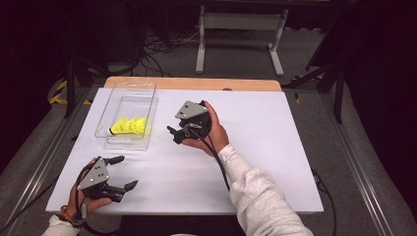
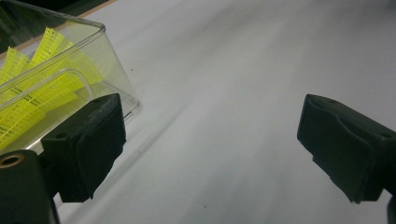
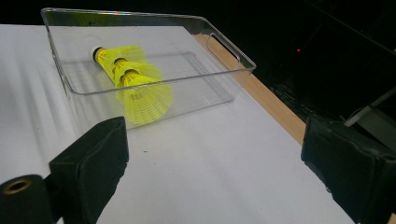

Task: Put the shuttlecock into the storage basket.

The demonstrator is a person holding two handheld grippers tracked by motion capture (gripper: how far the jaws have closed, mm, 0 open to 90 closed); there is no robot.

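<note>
A clear plastic tray (image 1: pixel 132 105) stands at the back left of the white table and holds a nested stack of yellow shuttlecocks (image 1: pixel 130 126) lying on its side. My left gripper (image 1: pixel 124 172) rests near the front left corner, open and holding nothing. In the left gripper view the tray's corner (image 2: pixel 109 56) and the yellow shuttlecocks (image 2: pixel 42 88) sit just beyond my left gripper (image 2: pixel 210 112). My right gripper (image 1: pixel 173 134) hovers at mid-table, just right of the tray, open. In the right gripper view my right gripper (image 3: pixel 215 128) faces the shuttlecocks (image 3: pixel 135 79) inside the tray (image 3: pixel 229 51).
The white table top (image 1: pixel 265 147) has a wooden strip (image 1: pixel 196 83) along its back edge. A white metal stand (image 1: pixel 241 29) and loose cables (image 1: pixel 157 49) lie on the floor behind. Metal rails (image 1: pixel 354 162) run along both sides.
</note>
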